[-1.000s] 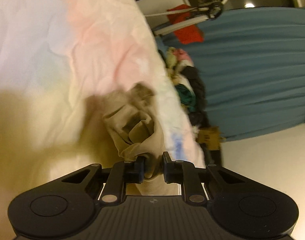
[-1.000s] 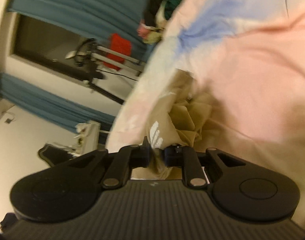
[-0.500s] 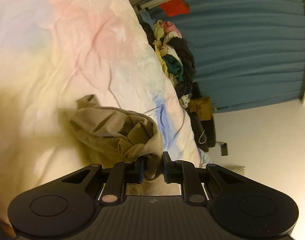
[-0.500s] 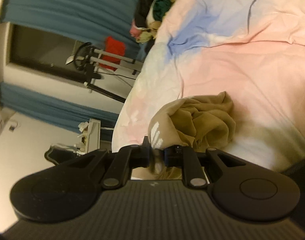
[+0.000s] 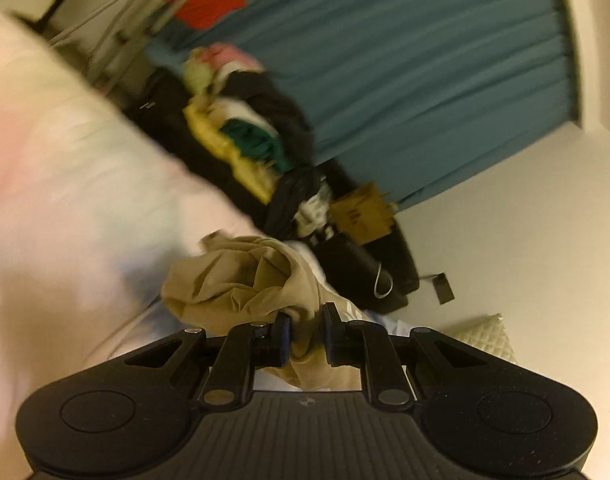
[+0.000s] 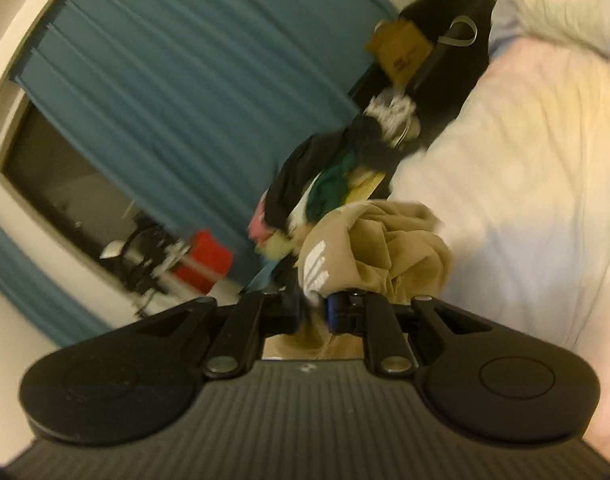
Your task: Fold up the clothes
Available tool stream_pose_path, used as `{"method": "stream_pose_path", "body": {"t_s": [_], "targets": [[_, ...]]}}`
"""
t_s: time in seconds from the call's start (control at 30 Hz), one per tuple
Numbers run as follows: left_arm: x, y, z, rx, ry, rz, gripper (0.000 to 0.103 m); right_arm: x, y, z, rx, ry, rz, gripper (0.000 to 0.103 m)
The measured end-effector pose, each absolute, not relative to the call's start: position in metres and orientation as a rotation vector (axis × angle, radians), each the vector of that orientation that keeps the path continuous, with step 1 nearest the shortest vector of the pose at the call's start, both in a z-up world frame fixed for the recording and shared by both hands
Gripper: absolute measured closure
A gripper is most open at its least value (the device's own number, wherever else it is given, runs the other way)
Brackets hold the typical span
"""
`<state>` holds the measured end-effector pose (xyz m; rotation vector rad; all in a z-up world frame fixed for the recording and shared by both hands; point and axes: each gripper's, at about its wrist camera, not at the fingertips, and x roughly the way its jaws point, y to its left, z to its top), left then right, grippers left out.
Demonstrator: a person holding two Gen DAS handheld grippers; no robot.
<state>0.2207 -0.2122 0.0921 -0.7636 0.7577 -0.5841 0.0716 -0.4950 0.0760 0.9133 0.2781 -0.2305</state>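
Note:
A crumpled tan garment point(image 5: 241, 280) with a white three-stripe logo point(image 6: 317, 264) is held by both grippers. My left gripper point(image 5: 307, 334) is shut on a bunched edge of it, cloth filling the gap between the fingers. In the right wrist view the tan garment point(image 6: 389, 248) bulges above my right gripper point(image 6: 315, 312), which is shut on the part beside the logo. The garment hangs in a wad over the pastel bedsheet point(image 5: 65, 184); both views are blurred by motion.
A pile of mixed clothes point(image 5: 245, 140) in black, yellow, green and pink lies along the bed's far edge, the pile point(image 6: 329, 184) also in the right view. Behind it hang teal curtains point(image 5: 405, 60). A brown cardboard box point(image 5: 361, 212), a drying rack with a red item point(image 5: 209, 0).
Both grippers have lifted and tilted up with the garment, so the views swung from the bedsheet toward the clothes pile and curtains. The grips have not changed.

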Motion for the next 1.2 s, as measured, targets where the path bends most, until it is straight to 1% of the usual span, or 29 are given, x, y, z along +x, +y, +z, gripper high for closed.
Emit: {"method": "stream_pose_path", "body": {"t_s": [0.1, 0.17, 0.27, 0.33, 0.43, 0.53, 0.63, 0.7, 0.73, 0.77, 0.8, 0.83, 0.87, 0.9, 0.93, 0.97, 1.0, 1.03, 1.07, 1.1, 1.17, 1.2], "targets": [[0.235, -0.239, 0.047, -0.709, 0.761, -0.572, 0.086, 0.082, -0.509, 0.028, 0.899, 0.316, -0.268, 0.087], [0.237, -0.243, 0.005, -0.686, 0.821, -0.555, 0.088, 0.085, -0.512, -0.014, 0.897, 0.400, -0.294, 0.087], [0.229, -0.235, -0.044, -0.617, 0.904, -0.566, 0.089, 0.074, -0.511, -0.072, 0.932, 0.530, -0.309, 0.087], [0.220, -0.230, -0.061, -0.537, 0.916, -0.580, 0.089, 0.062, -0.505, -0.089, 0.940, 0.556, -0.300, 0.088], [0.207, -0.225, -0.073, -0.413, 0.909, -0.605, 0.088, 0.049, -0.497, -0.105, 0.962, 0.594, -0.301, 0.087], [0.200, -0.224, -0.068, -0.327, 0.909, -0.610, 0.085, 0.048, -0.495, -0.100, 0.980, 0.641, -0.328, 0.086], [0.197, -0.223, -0.047, -0.282, 0.896, -0.599, 0.083, 0.044, -0.491, -0.080, 0.946, 0.686, -0.361, 0.086], [0.184, -0.218, -0.027, -0.251, 0.863, -0.604, 0.078, 0.036, -0.487, -0.063, 0.894, 0.682, -0.362, 0.086], [0.175, -0.214, -0.017, -0.236, 0.843, -0.604, 0.072, 0.029, -0.484, -0.053, 0.875, 0.672, -0.358, 0.086], [0.170, -0.211, -0.006, -0.222, 0.825, -0.603, 0.069, 0.021, -0.482, -0.044, 0.860, 0.659, -0.350, 0.086], [0.163, -0.208, 0.005, -0.210, 0.807, -0.607, 0.068, 0.013, -0.478, -0.033, 0.848, 0.642, -0.338, 0.086], [0.154, -0.206, 0.018, -0.197, 0.786, -0.613, 0.063, 0.006, -0.473, -0.022, 0.832, 0.627, -0.329, 0.086], [0.144, -0.203, 0.031, -0.184, 0.765, -0.620, 0.057, 0.000, -0.467, -0.011, 0.812, 0.610, -0.320, 0.086], [0.134, -0.200, 0.043, -0.171, 0.743, -0.626, 0.052, -0.005, -0.461, 0.001, 0.787, 0.594, -0.309, 0.086], [0.125, -0.197, 0.056, -0.158, 0.721, -0.632, 0.040, -0.011, -0.455, 0.012, 0.761, 0.577, -0.299, 0.086], [0.114, -0.195, 0.069, -0.144, 0.696, -0.638, 0.028, -0.017, -0.448, 0.024, 0.737, 0.557, -0.291, 0.083], [0.102, -0.193, 0.081, -0.129, 0.667, -0.642, 0.022, -0.024, -0.441, 0.034, 0.715, 0.532, -0.285, 0.070], [0.091, -0.191, 0.094, -0.114, 0.639, -0.647, 0.012, -0.032, -0.434, 0.045, 0.693, 0.506, -0.280, 0.056], [0.080, -0.189, 0.103, -0.102, 0.617, -0.653, 0.004, -0.039, -0.427, 0.055, 0.671, 0.481, -0.274, 0.023], [0.069, -0.186, 0.110, -0.090, 0.599, -0.660, 0.001, -0.047, -0.420, 0.065, 0.649, 0.456, -0.268, 0.003], [0.048, -0.180, 0.124, -0.068, 0.564, -0.673, 0.000, -0.061, -0.406, 0.084, 0.607, 0.410, -0.255, 0.000], [0.037, -0.177, 0.131, -0.056, 0.546, -0.680, 0.000, -0.066, -0.400, 0.089, 0.590, 0.398, -0.246, 0.000]]}}
